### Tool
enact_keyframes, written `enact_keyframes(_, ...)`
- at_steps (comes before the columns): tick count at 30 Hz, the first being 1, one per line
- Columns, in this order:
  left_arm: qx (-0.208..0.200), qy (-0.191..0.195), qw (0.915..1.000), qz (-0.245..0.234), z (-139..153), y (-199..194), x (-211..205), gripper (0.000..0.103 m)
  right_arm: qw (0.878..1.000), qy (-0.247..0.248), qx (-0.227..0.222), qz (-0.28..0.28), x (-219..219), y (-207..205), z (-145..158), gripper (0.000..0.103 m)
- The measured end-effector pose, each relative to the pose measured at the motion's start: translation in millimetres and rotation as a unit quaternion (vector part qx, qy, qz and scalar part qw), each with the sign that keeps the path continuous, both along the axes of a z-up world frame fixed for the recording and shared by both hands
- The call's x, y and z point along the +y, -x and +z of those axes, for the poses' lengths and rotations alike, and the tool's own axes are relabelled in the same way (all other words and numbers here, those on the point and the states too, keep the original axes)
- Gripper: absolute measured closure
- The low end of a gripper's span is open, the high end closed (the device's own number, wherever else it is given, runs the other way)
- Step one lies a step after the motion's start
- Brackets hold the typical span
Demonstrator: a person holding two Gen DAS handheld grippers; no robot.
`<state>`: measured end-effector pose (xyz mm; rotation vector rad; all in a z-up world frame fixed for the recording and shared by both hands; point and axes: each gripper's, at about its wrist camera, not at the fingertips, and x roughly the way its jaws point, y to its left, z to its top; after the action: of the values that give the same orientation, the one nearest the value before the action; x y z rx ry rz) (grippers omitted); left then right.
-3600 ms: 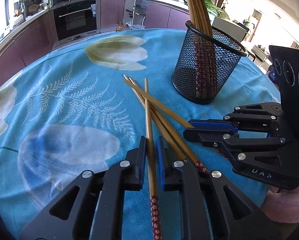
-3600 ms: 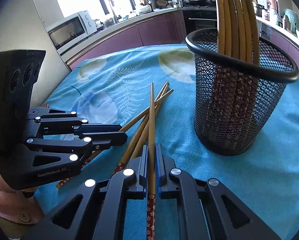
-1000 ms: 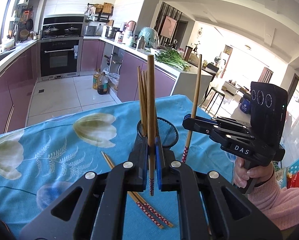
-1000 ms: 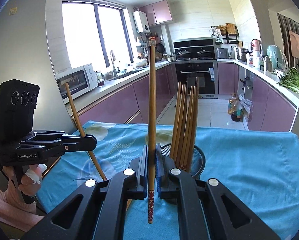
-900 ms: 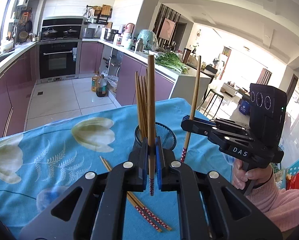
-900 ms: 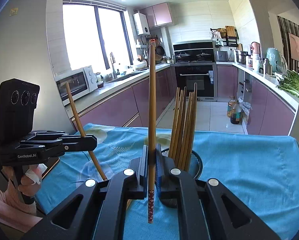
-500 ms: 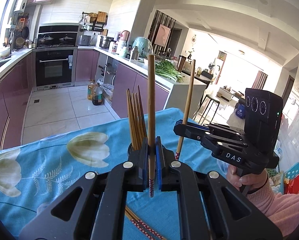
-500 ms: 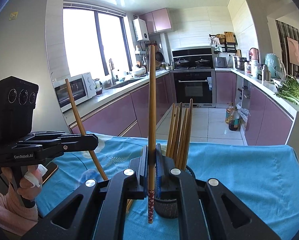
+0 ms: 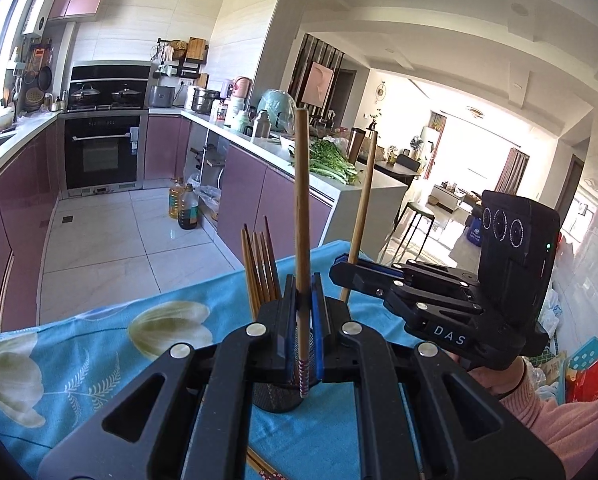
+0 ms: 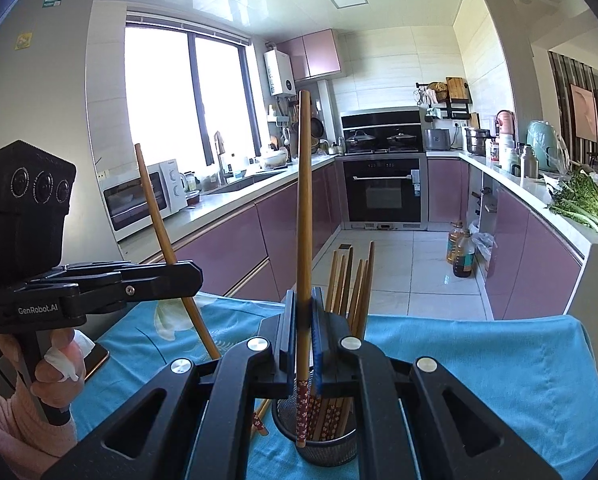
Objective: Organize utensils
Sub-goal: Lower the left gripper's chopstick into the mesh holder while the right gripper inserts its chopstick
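Observation:
In the left wrist view my left gripper (image 9: 302, 304) is shut on a wooden chopstick (image 9: 301, 208) that stands upright, its patterned red end hanging over the black mesh holder (image 9: 277, 398). Several chopsticks (image 9: 259, 268) stand in that holder. To the right, my right gripper (image 9: 341, 272) grips a second chopstick (image 9: 361, 208), tilted slightly. In the right wrist view the right gripper (image 10: 302, 312) is shut on its upright chopstick (image 10: 304, 208) above the holder (image 10: 331, 450). The left gripper (image 10: 191, 278) holds its slanted chopstick (image 10: 159, 220) at the left.
A blue flowered cloth (image 9: 79, 360) covers the table. Loose chopsticks (image 10: 259, 418) lie on it beside the holder. A phone (image 10: 97, 356) lies near the table's left edge. A hand (image 10: 59, 360) holds the left gripper's handle. Purple kitchen cabinets and an oven stand beyond.
Both grippers have risen with their chopsticks, which lay on the cloth at first and now stand upright. The holder has dropped lower in both views, beneath the chopstick ends.

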<state>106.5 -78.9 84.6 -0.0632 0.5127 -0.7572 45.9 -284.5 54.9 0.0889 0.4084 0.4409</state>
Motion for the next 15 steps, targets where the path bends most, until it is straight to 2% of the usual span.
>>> enact_keyframes(15, -0.003, -0.015, 0.9999, 0.007, -4, -5, -20, 0.096, 1.000, -0.001, 0.012, -0.014, 3, -14, -9, 0.097)
